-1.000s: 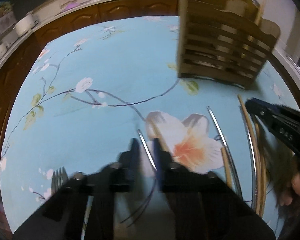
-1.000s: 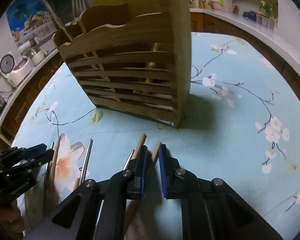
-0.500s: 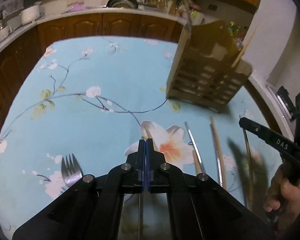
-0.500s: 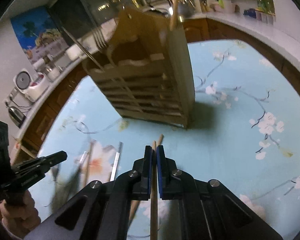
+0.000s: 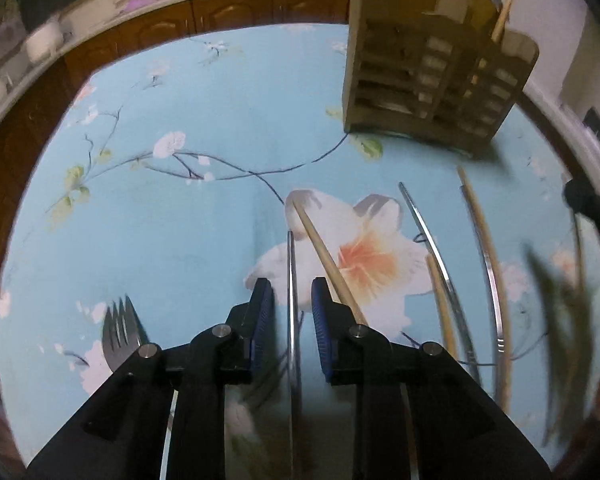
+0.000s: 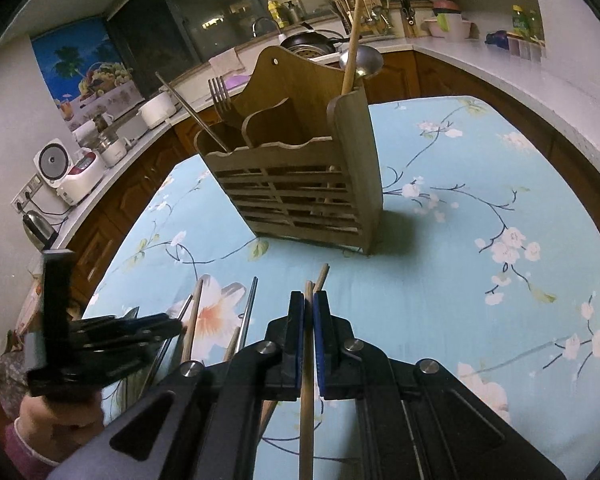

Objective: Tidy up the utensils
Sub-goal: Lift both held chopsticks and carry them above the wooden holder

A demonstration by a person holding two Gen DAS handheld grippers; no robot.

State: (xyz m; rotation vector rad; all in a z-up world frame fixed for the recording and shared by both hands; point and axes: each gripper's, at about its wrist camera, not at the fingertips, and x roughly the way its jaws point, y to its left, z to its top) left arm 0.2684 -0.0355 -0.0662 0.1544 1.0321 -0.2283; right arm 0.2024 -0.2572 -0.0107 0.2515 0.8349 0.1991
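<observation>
Wooden chopstick (image 6: 307, 376) clamped in right gripper (image 6: 308, 304) — holder (image 6: 296, 184) stands ahead.

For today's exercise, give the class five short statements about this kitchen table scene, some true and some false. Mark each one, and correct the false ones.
1. The right tongs are shut on a wooden chopstick. True.
2. The left tongs are clamped tight on a spoon. False: they are open, with a metal chopstick lying between the pads.
3. A fork stands in the wooden holder. True.
4. The holder lies tipped on its side. False: it stands upright on the tablecloth.
5. Another fork lies on the cloth beside the left tongs. True.
</observation>
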